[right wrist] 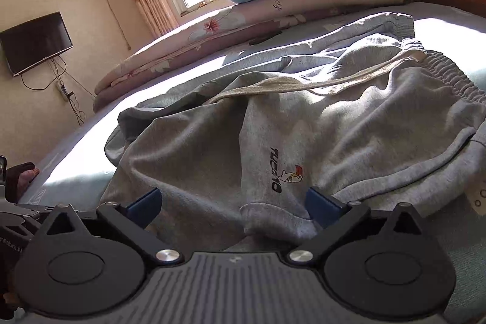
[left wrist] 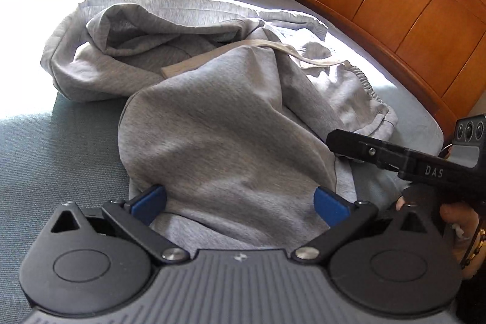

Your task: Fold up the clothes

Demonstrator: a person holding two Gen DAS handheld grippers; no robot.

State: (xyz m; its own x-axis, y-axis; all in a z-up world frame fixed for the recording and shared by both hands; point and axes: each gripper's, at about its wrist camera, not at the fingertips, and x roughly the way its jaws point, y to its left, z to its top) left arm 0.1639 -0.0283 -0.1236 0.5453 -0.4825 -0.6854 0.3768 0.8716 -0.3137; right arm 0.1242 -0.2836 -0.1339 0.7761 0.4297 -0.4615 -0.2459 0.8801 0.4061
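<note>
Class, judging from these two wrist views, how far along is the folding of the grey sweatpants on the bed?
Done: little. The grey sweatpants lie bunched on the bed, drawstring trailing across the top and elastic waistband rumpled.
In hand: nothing held. The left gripper and right gripper are open, blue fingers straddling cloth.
Left: flattening the pants, aligning the legs and folding.
</note>
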